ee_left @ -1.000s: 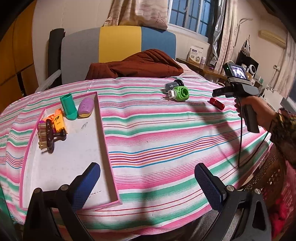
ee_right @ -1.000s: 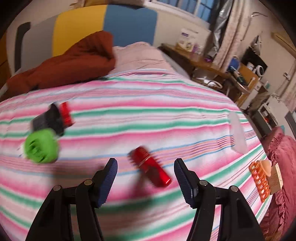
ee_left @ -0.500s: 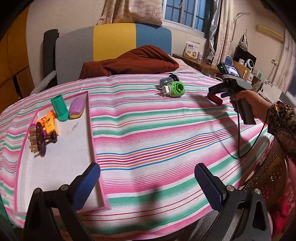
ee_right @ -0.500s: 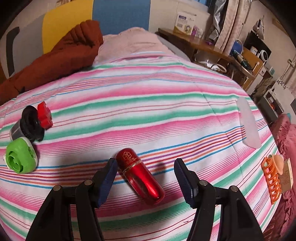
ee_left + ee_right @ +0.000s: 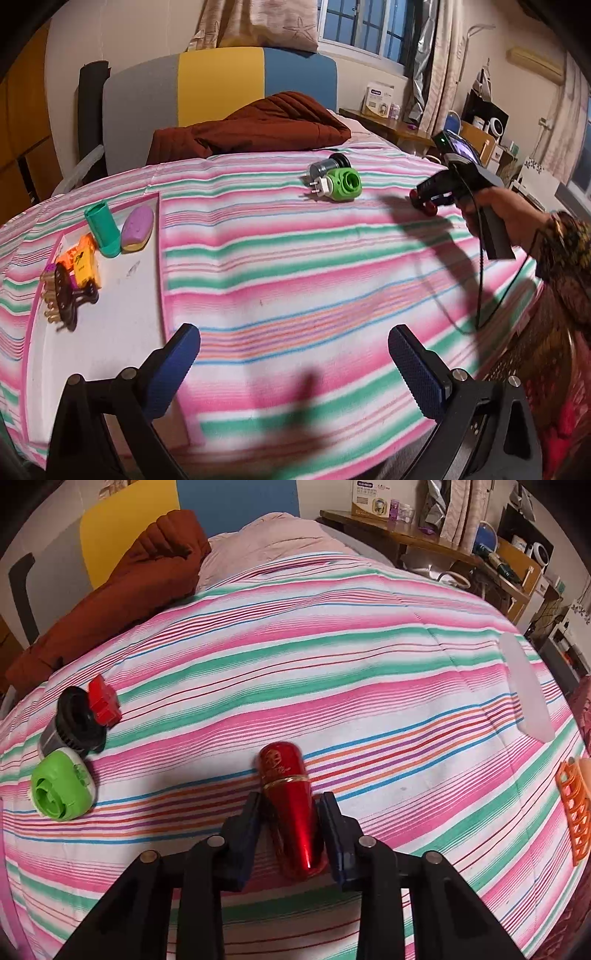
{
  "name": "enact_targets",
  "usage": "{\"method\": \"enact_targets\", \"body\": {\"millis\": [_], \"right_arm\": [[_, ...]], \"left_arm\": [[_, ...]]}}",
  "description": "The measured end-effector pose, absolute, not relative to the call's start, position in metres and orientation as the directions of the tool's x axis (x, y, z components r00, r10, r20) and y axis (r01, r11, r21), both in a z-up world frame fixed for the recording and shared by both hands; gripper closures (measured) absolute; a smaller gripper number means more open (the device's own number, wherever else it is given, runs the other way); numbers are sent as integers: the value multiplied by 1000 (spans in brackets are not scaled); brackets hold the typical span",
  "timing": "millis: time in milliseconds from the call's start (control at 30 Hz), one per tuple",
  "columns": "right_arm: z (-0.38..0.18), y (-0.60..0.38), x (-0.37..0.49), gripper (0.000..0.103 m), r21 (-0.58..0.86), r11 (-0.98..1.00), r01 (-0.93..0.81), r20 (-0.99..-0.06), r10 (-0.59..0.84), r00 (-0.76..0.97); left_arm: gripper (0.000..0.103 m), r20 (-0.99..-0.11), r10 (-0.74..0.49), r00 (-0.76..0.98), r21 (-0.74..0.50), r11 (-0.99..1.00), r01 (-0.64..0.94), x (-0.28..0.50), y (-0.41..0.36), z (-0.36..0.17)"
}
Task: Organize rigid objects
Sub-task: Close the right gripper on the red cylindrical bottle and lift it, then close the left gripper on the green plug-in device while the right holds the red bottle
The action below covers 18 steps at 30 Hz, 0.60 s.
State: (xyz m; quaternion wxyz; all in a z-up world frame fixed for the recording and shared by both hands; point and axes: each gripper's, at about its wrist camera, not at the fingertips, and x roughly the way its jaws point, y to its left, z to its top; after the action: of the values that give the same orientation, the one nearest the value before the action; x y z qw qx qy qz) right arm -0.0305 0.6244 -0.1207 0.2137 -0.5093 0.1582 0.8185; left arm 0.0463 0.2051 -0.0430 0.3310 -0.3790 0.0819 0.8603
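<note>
Now right gripper [image 5: 291,823] pinches red capsule [image 5: 290,805].

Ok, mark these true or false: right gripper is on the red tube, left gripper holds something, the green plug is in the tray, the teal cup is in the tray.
1. The right gripper is closed around the red tube: true.
2. The left gripper holds something: false, it is open and empty.
3. The green plug lies in the tray: false, it lies on the striped cloth.
4. The teal cup is in the tray: true.

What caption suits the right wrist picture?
Right gripper closed around a red capsule-shaped case lying on the striped cloth.
</note>
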Motion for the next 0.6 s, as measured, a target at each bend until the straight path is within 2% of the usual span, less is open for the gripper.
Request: {"method": "enact_targets", "body": {"millis": [200,400,600], "right_arm": [[-119,612,-28,71,110,-875,-471,-908,104,-406],[-117,607,-26,71,105,-880,-462,-913,99,-396],[-118,607,-28,71,107,-879,-464,-914,96,-393]], "left_arm": [[0,-691,513,-510,-107,-770,-630,17,244,-33],[0,-698,489,-524,-64,-771,-634,-28,303,-33],[0,-691,408,-596,121,-748,-652,-57,364,-43]]}}
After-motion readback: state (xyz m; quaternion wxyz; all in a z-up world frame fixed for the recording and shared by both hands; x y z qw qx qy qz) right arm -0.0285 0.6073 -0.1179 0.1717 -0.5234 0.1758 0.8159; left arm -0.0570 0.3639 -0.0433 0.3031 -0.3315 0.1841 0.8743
